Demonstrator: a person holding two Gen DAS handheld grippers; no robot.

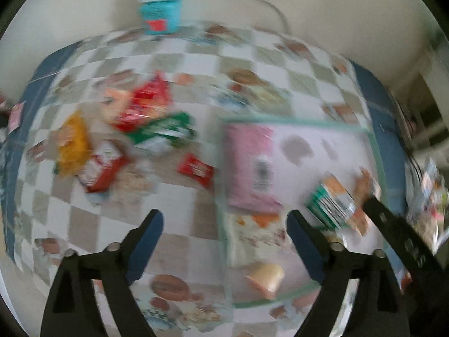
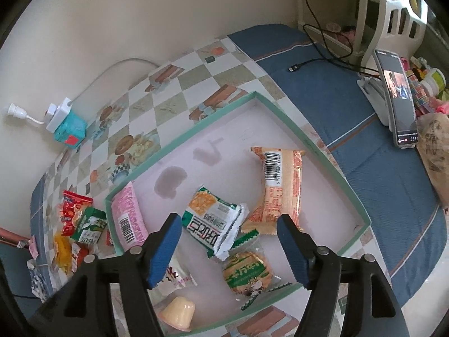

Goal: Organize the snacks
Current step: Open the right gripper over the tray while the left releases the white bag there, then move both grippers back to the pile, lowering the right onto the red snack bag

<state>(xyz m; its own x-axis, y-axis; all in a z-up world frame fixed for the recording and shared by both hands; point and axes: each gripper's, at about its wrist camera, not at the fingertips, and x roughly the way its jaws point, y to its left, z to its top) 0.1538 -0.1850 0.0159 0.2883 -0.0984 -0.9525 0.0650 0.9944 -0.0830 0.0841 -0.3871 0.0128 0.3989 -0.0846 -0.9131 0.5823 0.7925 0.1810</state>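
A shallow tray with a green rim (image 2: 202, 126) lies on the checked tablecloth. In it are a pink packet (image 2: 127, 219), a green-and-white cracker packet (image 2: 210, 219), an orange packet (image 2: 277, 185), a round green cookie packet (image 2: 247, 275) and a jelly cup (image 2: 178, 311). My right gripper (image 2: 228, 221) hangs open just above the cracker packet, pads clear of it. The left wrist view is blurred. My left gripper (image 1: 224, 224) is open and empty over the tray's left rim (image 1: 294, 120). Loose red (image 1: 146, 104), green (image 1: 165, 130) and yellow (image 1: 74, 143) packets lie to its left.
A teal box with a white power strip (image 2: 68, 129) stands at the wall. A phone on a stand (image 2: 398, 104) and a black cable (image 2: 317, 61) rest on the blue cloth right of the tray. More packets are piled at the far right (image 2: 432, 146).
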